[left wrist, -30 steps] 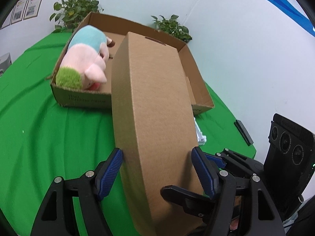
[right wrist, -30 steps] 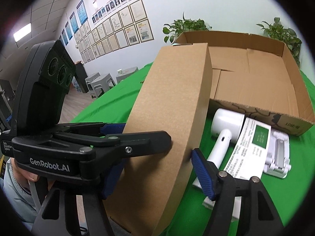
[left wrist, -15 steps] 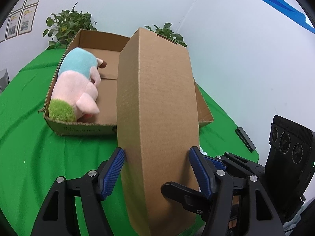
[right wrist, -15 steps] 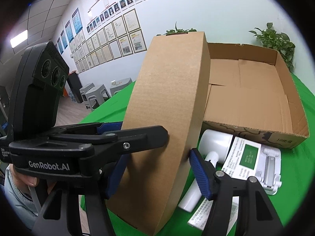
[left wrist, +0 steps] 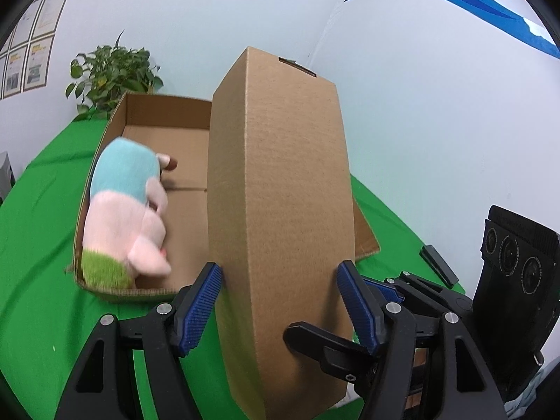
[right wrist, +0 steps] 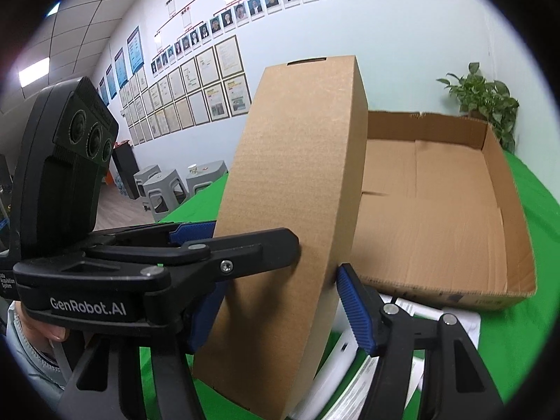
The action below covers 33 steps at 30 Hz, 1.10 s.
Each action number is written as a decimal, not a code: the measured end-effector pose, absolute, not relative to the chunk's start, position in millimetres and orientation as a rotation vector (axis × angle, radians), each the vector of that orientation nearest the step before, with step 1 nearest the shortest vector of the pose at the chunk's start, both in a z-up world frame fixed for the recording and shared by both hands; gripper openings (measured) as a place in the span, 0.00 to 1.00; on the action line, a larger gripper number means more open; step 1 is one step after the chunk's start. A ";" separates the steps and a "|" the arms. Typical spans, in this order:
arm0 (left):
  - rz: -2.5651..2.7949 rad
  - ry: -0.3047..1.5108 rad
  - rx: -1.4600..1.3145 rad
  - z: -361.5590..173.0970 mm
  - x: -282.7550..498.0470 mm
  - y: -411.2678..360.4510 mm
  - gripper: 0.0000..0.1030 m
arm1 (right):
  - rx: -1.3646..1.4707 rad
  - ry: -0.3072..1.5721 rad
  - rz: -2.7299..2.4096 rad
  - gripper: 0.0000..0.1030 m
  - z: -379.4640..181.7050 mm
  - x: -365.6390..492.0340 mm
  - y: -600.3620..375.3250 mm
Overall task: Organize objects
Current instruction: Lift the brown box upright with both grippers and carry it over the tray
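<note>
Clearly both grippers carry one load: the left gripper [left wrist: 280,297] has its blue pads pressed on the two long faces of the tall closed carton [left wrist: 280,192], near its lower end, and the right gripper [right wrist: 276,301] clamps the same carton [right wrist: 297,192] from the other side, its jaws having just closed a little further onto the cardboard. The carton is held clear of the green table [left wrist: 42,280], tilted so its top leans toward the open tray box [left wrist: 115,294], and it hangs over that tray's near edge.

Inside the tray, on its left side, lies the plush pig [left wrist: 126,210]; the right part of the tray floor [right wrist: 437,210] is bare. Just in front of the tray, below the carton, lie white items with a printed leaflet [right wrist: 458,318].

To do this step well, judging from the scene, both hands should travel together so neither grip twists the carton. The lower end needs to clear the tray's near wall before lowering. It should come down on the bare floor beside the pig, not on it. Both grips should let go only once it rests.
</note>
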<state>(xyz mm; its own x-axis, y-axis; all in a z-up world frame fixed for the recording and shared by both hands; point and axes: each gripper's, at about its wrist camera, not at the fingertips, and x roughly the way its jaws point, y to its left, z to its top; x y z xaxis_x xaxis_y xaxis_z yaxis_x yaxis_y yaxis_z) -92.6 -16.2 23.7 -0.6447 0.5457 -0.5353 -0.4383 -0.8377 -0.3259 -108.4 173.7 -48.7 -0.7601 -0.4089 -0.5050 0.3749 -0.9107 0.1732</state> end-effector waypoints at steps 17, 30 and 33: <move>2.464 -0.186 -0.777 97.8 -128.9 -11.7 0.64 | 0.625 -0.074 -2.656 0.62 -3.5 -139.2 181.3; 2.558 -0.145 -0.825 158.2 -105.8 -10.5 0.64 | 0.566 -0.078 -2.588 0.61 24.5 -136.8 174.2; 2.577 -0.107 -0.815 176.9 -100.4 -3.6 0.64 | 0.562 -0.086 -2.585 0.61 34.4 -137.5 178.4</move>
